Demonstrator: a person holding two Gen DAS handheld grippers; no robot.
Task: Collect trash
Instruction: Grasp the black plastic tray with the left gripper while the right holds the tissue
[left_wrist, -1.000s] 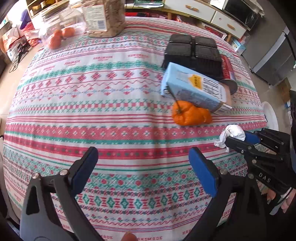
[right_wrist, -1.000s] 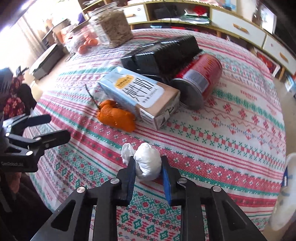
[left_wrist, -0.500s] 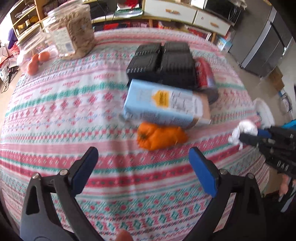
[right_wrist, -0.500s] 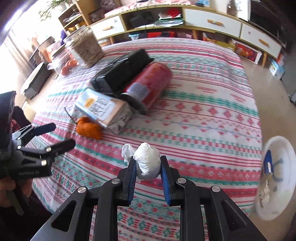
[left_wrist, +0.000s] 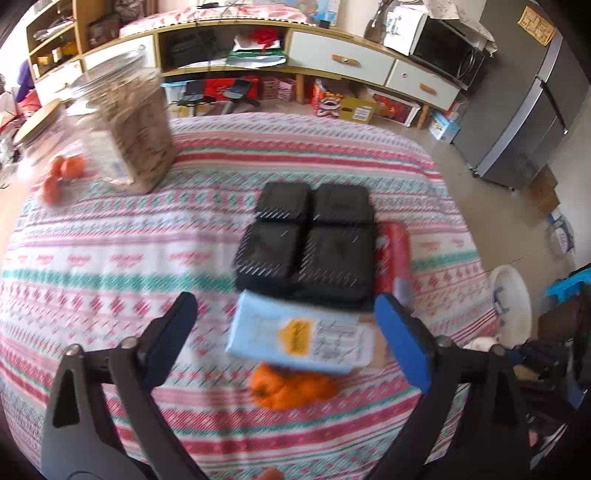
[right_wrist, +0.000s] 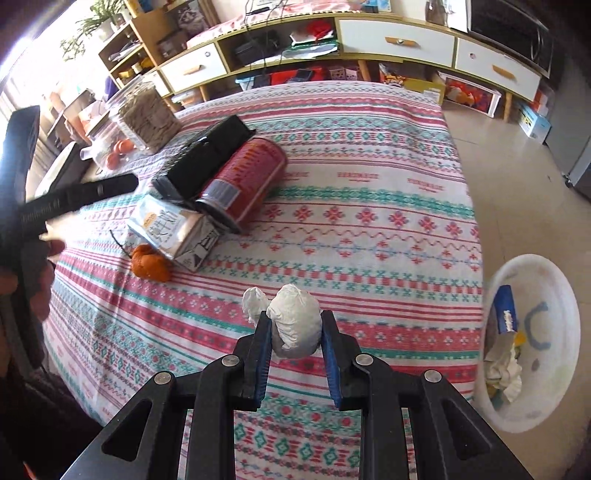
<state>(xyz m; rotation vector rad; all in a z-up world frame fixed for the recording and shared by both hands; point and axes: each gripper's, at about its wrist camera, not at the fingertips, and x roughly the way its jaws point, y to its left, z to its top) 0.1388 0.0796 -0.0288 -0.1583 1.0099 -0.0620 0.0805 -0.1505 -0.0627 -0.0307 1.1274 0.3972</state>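
Observation:
My right gripper (right_wrist: 295, 321) is shut on a crumpled white tissue wad (right_wrist: 293, 325), held above the table's near edge. My left gripper (left_wrist: 284, 306) hovers over the pale blue milk carton (left_wrist: 295, 338). Its jaws are closing, the carton lies between them, and the pads do not touch it. An orange peel (left_wrist: 291, 386) lies just in front of the carton. Behind it sit a black four-cell tray (left_wrist: 310, 240) and a red can (left_wrist: 393, 251) on its side. A white bin (right_wrist: 546, 387) with scraps inside stands on the floor, right of the table.
The table wears a red, green and white patterned cloth (left_wrist: 110, 258). A clear jar (left_wrist: 125, 125) and small oranges (left_wrist: 55, 177) sit at its far left. A low cabinet (left_wrist: 343, 59) and a grey fridge (left_wrist: 524, 122) stand beyond.
My left gripper has moved forward and right until the carton sits between its jaws, which have narrowed a little. My right gripper has carried the tissue toward the table's right side, bringing the bin into view.

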